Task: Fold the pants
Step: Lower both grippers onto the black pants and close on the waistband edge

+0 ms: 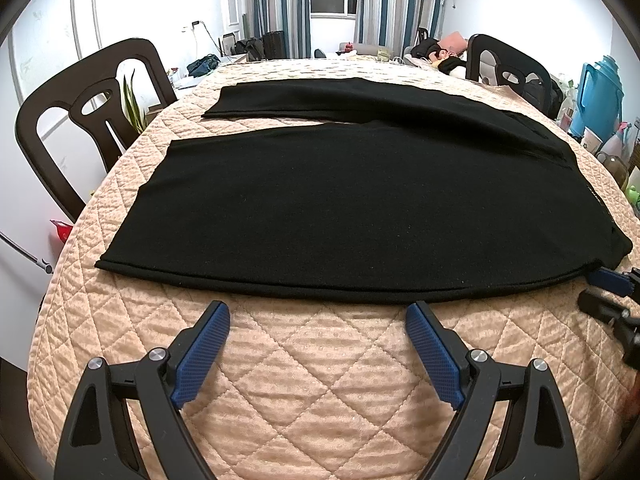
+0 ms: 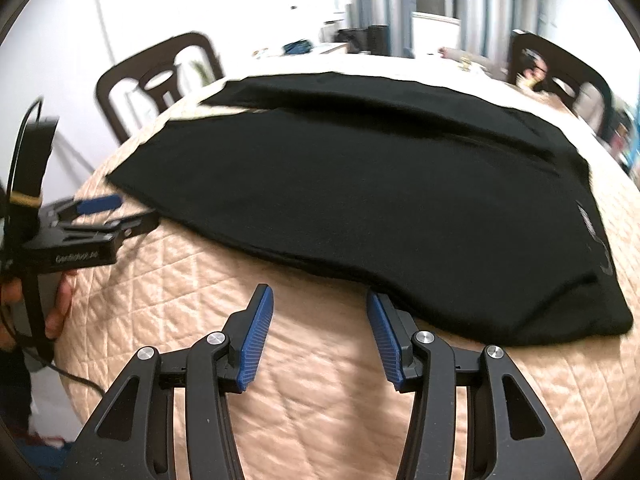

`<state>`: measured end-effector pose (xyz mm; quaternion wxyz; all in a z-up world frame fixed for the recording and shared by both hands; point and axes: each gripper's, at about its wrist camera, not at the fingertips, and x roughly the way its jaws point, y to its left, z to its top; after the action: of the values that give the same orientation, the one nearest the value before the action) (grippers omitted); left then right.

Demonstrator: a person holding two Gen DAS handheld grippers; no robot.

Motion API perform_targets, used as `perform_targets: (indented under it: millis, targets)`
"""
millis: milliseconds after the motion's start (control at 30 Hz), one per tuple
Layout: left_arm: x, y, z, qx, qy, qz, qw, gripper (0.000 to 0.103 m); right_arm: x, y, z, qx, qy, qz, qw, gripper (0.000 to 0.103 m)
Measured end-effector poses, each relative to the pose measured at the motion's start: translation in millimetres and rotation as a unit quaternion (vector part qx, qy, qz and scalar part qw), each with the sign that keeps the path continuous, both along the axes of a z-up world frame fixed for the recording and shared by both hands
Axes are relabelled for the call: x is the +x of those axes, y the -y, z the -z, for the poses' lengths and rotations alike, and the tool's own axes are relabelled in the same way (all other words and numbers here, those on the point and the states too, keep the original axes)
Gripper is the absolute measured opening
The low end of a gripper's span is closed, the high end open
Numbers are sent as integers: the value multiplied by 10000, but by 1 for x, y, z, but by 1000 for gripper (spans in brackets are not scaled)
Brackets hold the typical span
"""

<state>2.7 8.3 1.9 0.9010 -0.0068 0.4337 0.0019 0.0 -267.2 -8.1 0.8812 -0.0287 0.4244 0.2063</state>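
Note:
Black pants (image 1: 352, 208) lie spread flat on a quilted peach table cover (image 1: 320, 380), legs pointing left and waist at the right. The two legs lie apart, with a gap between them at the left. My left gripper (image 1: 318, 312) is open, just short of the near leg's edge, with nothing between its blue pads. In the right wrist view the pants (image 2: 360, 192) fill the middle. My right gripper (image 2: 320, 296) is open at the near edge by the waist, its right finger (image 2: 384, 328) touching the cloth edge. The left gripper (image 2: 100, 216) shows at the left, held by a hand (image 2: 60, 300).
Dark chairs stand at the table's far left (image 1: 84, 120) and far right (image 1: 504, 64). A blue jug (image 1: 596, 96) and small bottles crowd the right side. A sofa with clothes and a curtained window lie beyond the table. The right gripper's tip (image 1: 612, 284) shows at the right edge.

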Motion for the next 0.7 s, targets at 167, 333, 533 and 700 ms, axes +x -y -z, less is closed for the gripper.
perform_targets:
  millis: [167, 333, 533, 700]
  targets:
    - [-6, -16, -2, -484, 154, -101, 9987, 91, -4, 45, -7, 393, -80, 595, 9974, 50]
    - [-6, -40, -3, -831, 209, -358, 9957, 91, -8, 82, -6, 683, -142, 1127, 9912, 50]
    - [0, -55, -4, -1299, 245, -493, 9900, 91, -9, 140, -3, 1309, -202, 1968, 9715, 50]
    - [9, -67, -5, -1665, 312, -704, 9830, 91, -3, 171, -3, 1829, -216, 2562, 9489, 50]
